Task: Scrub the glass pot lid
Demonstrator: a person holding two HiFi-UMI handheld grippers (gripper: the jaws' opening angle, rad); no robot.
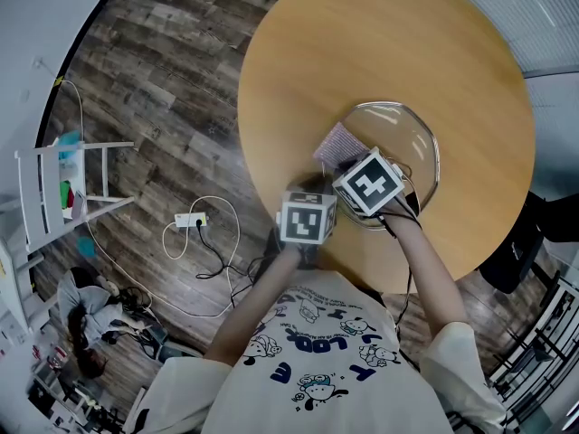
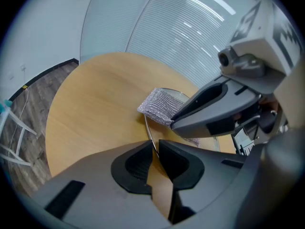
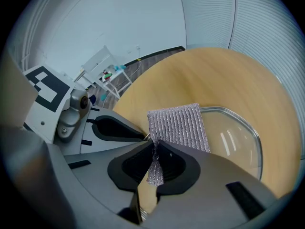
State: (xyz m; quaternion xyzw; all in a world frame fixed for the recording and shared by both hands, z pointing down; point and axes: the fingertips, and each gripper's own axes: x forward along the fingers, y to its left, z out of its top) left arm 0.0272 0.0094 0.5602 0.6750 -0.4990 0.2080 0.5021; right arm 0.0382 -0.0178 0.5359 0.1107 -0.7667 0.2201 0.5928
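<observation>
The glass pot lid [image 1: 398,143] lies on the round wooden table [image 1: 362,52], its metal rim near the table's near edge. My left gripper [image 2: 153,150] is shut on the lid's rim [image 2: 148,132], the thin metal edge pinched between its jaws. My right gripper [image 3: 153,152] is shut on a silver-grey scrubbing cloth [image 3: 178,125], which drapes over the lid's left part [image 3: 233,137]. In the head view the cloth [image 1: 336,143] shows just beyond the two marker cubes. In the left gripper view the cloth [image 2: 159,106] lies on the lid under the right gripper's jaw.
The table's rim [image 1: 249,165] curves close on my left. Beyond it on the wood floor are a white power strip with cables [image 1: 190,220] and a white rack [image 1: 54,188]. A dark chair [image 1: 520,251] stands at the right.
</observation>
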